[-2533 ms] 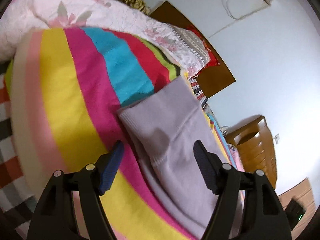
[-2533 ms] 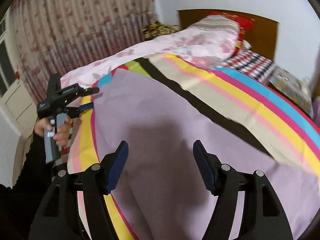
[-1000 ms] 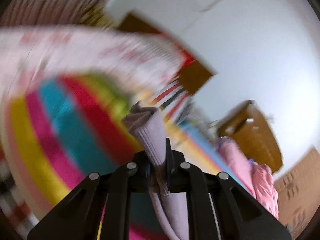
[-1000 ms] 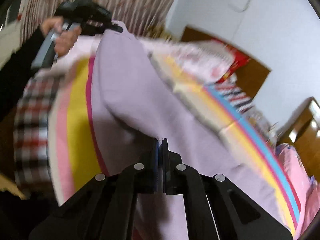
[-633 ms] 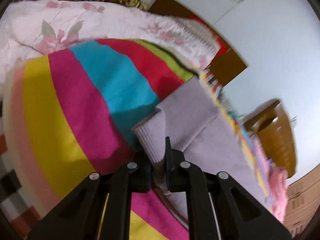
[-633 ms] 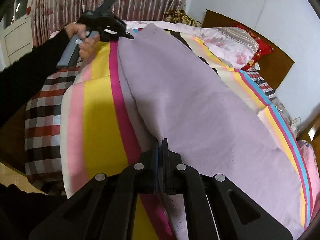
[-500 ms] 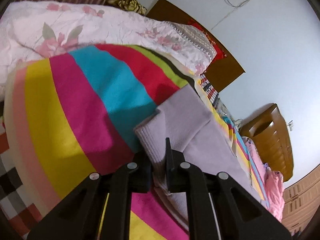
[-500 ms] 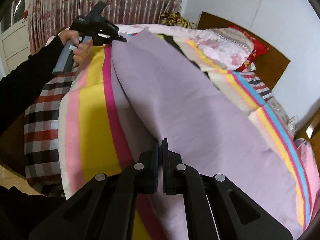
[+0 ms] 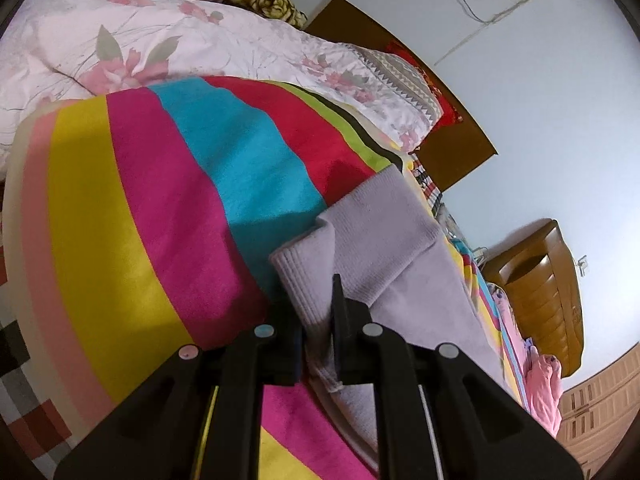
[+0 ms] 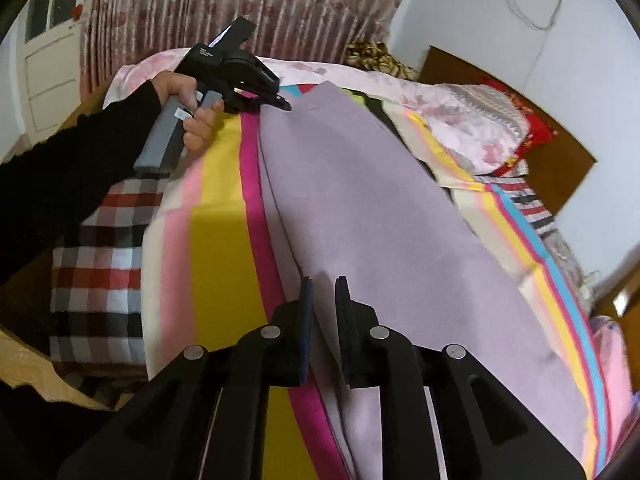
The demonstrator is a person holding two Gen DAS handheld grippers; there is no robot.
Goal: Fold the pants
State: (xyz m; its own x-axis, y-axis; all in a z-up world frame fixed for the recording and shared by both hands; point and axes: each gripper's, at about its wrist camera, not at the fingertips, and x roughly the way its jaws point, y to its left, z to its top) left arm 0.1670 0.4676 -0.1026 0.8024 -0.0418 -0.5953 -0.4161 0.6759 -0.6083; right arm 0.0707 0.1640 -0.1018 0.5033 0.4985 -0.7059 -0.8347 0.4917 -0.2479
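Lowered from the raised position of a second ago, one pair of lilac pants (image 10: 384,216) now lies flat along the striped blanket (image 9: 160,208) on the bed, folded lengthwise into a single long band that runs beside the blanket's yellow and magenta stripes near the bed's side edge. Two handheld grippers work the garment, one at each end. The left gripper (image 9: 316,312) has its jaws pinched on the ribbed cuff end (image 9: 304,280), with the knit bunched between them; those jaws have eased apart very slightly in the last half second, yet the cloth is still pressed from both sides. In the right wrist view the same left gripper (image 10: 280,102) shows at the far end of the band, held by a hand (image 10: 192,120) in a black sleeve (image 10: 80,160). The right gripper (image 10: 322,300) sits at the near end, its jaws just having opened from fully closed to a narrow gap; lilac cloth still runs between them, but whether the pads press on it cannot be told. One floral pink quilt (image 9: 180,48) is heaped along the far side of the bed, and one red pillow (image 9: 432,84) lies against the single wooden headboard (image 9: 452,148). A red, white and black checked sheet (image 10: 100,260) shows under the blanket at the bed's near edge. One patterned curtain (image 10: 240,4) hangs behind the bed.
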